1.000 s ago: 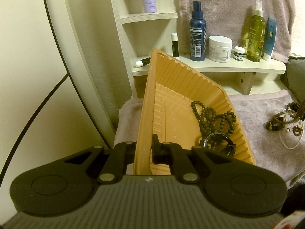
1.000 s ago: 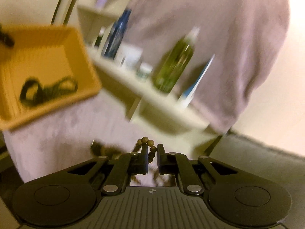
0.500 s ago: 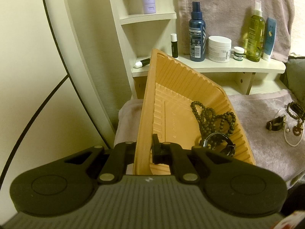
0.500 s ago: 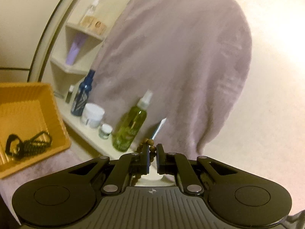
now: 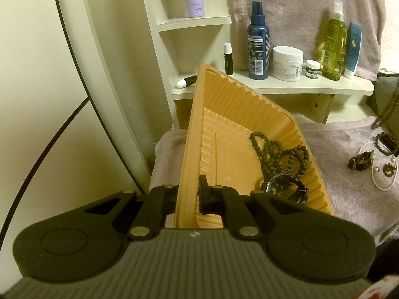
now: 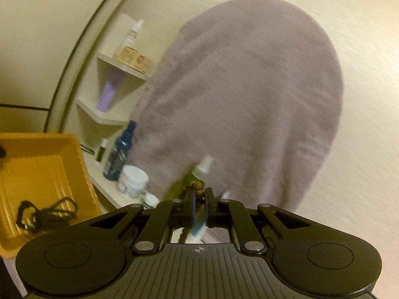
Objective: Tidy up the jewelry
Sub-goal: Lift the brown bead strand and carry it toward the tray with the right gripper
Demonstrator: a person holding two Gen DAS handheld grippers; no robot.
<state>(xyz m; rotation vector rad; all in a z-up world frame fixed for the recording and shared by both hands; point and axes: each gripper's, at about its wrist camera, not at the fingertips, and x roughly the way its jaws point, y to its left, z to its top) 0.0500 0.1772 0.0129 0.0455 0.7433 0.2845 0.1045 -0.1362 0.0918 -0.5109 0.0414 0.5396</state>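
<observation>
Brown bead strand [image 6: 197,186] pinched in my right hand-held gripper [image 6: 198,200], lifted in front of the hanging towel [image 6: 249,99]. My left hand-held gripper [image 5: 190,194] clamps the tilted orange tray's rim [image 5: 192,149]; inside lie dark beads [image 5: 274,154] and a watch [image 5: 286,186]. More jewelry [image 5: 369,162] sits on the cloth [image 5: 336,149].

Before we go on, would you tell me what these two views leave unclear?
- Right wrist view: beaded strand between the right gripper fingers; motion blur and the gripper body hide its length.
- Left wrist view: jewelry pile on the cloth, cut by the right edge.
- Bottle label: too small.
</observation>
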